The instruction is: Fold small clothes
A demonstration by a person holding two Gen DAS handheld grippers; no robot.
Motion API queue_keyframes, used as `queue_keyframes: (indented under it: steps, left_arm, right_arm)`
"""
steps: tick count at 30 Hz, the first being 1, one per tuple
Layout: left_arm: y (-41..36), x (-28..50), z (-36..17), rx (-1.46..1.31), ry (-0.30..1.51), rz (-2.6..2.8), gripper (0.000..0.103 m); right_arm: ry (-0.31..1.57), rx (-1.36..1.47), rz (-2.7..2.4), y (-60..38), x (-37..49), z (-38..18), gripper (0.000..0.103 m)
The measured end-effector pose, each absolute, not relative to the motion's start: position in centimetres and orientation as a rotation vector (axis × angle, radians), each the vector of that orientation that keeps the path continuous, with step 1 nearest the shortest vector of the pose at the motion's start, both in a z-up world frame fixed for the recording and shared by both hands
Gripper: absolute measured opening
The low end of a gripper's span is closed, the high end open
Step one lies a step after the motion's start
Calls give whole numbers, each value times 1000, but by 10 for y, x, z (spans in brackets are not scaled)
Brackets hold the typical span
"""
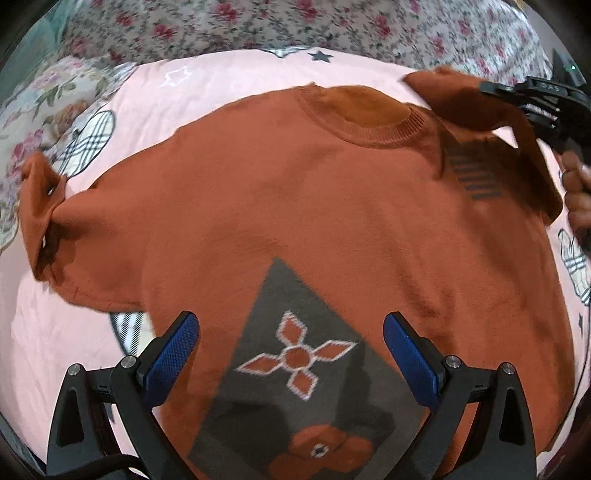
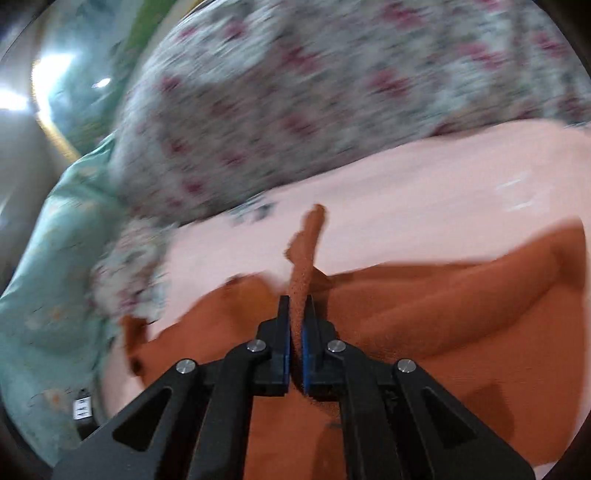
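A small rust-orange knit sweater [image 1: 280, 192] is lying front-up on a pink printed bedsheet [image 1: 229, 77], its long axis running from the hem at 6 o'clock in the left wrist view to the ribbed neckline [image 1: 373, 125] at about 1 o'clock, so the collar is pointing away from the camera. A grey panel with an orange-and-white flower motif [image 1: 295, 354] is sitting on the lower chest. One sleeve [image 1: 40, 218] is bunching up at 9 o'clock.

The left gripper [image 1: 291, 332] is hovering over the hem with its blue-padded fingers spread wide and nothing between them.

At 2 o'clock the right gripper [image 1: 480, 86] is pinching the other sleeve [image 1: 476, 110], lifting it clear of the sheet and over the shoulder. In the right wrist view its fingers [image 2: 284, 332] are pressing together on a thin ridge of that orange knit [image 2: 303, 266], which is standing up toward 12 o'clock; the view is motion-blurred, so it is probably the cuff end. A floral quilt [image 1: 332, 26] is lying beyond the sheet at 12 o'clock.
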State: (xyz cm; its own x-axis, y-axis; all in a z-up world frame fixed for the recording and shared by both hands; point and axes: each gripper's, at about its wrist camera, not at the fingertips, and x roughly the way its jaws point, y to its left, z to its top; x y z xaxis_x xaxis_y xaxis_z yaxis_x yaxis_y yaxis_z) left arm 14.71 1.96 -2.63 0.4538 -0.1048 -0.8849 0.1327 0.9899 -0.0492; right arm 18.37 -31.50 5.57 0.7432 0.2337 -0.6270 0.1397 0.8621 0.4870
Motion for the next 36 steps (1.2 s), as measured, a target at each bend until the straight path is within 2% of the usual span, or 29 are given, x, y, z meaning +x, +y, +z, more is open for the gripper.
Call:
queue_keyframes:
  steps: [6,12,17,27,28,30,31,32,34,36]
  left_arm:
    - [50,142,-20,-77,1065,-153,100]
    - [71,150,-18,-178,1047,-207,100]
    - [76,181,-27,-271,1076,-280,100]
    - [45,292,-39,-333,1151,-407,100]
    - [42,305,-43,-323,1173,-413,96]
    - [33,324,-49,-281,1184,-415,62]
    - [29,327,-51,-248,1184,-404,27]
    - [27,327,-52,-218,1182,-393,10]
    - [30,314,-46,-210,1128,-404,6]
    - [39,289,-35,-196,1060,-409,6]
  right_arm:
    - [809,527,222,-214,219,21,5]
    - [928,513,316,-158,226,-20,7]
    - [1014,536,327,-154,216,-39,10]
    - [921,573,219,-197,144,-7,11]
    - [906,576,200,-201,137,-2,11]
    - [879,577,168,-207,126,6,11]
    - [867,581,157,-209,121,9,11]
    - [861,583,153,-211,119,12,11]
    - [844,576,151,-211,113,19,11]
    - [826,562,141,-213,108,24,11]
